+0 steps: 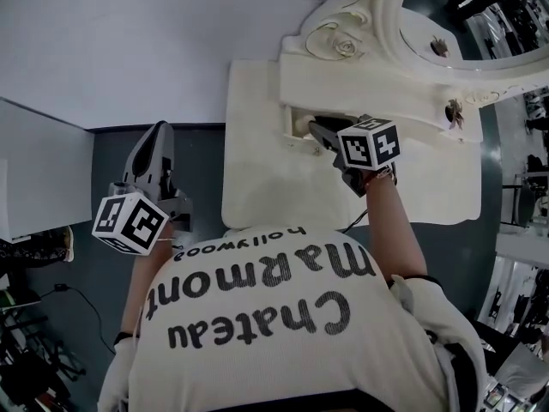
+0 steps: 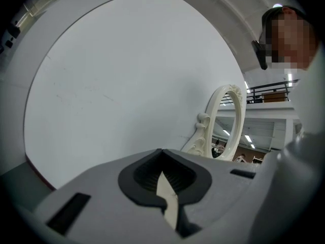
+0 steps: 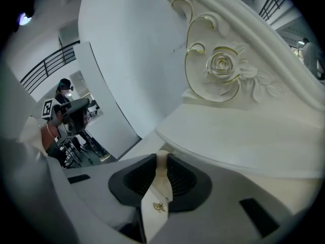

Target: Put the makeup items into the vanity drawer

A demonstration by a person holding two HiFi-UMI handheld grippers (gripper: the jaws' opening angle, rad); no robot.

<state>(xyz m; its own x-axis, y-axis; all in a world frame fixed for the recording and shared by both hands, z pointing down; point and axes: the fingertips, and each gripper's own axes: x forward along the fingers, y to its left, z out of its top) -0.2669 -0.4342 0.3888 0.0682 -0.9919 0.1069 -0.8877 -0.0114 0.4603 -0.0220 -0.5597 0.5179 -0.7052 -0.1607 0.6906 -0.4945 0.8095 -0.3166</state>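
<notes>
Seen from above, a person in a white printed shirt holds a gripper in each hand. The left gripper is nearest the body, out over the dark floor and well apart from the furniture. Its grey plastic jaws are pressed together at the tips, the black ribbed pads meeting on nothing. Only a sliver of cream shows through the slit behind them. Farther forward, the right gripper reaches the vanity drawer, which stands slightly ajar at the left end of the raised cabinet under the mirror. Its jaws are drawn in tight, and the dark grooved pads appear to pinch a thin cream edge of that drawer. A tiny gold ornament sits on the edge. Around it lies the vanity, smooth, glossy and cream, with a flat rounded tabletop. Above the drawer a carved rose is set among raised scrolls edged in fine gold lines. Beyond that rises the oval mirror in its ornate moulded frame, and behind it a plain white wall.
</notes>
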